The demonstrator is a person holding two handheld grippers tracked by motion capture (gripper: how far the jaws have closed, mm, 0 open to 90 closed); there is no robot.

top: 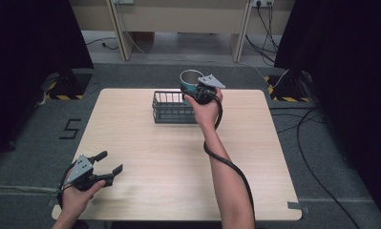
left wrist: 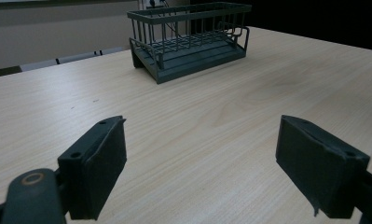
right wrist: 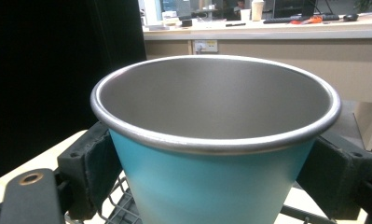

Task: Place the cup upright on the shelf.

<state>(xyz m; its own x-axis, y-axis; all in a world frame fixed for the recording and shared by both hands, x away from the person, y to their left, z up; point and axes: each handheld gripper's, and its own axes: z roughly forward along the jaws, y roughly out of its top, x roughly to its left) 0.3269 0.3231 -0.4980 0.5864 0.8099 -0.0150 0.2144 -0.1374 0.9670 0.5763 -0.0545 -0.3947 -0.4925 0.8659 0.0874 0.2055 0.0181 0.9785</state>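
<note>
Left hand-held gripper (top: 107, 166): jaws spread, empty, low over wooden counter (top: 145, 167). Right hand-held gripper (top: 196, 90): clamping teal metal cup (right wrist: 211, 154), upright, apparently above dark wire basket (top: 171, 107).

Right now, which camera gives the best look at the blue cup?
The right gripper view: the blue cup sits close up between the right gripper jaws, steel inside and rim plain. The high view shows it small and partly hidden above the wire basket.
</note>
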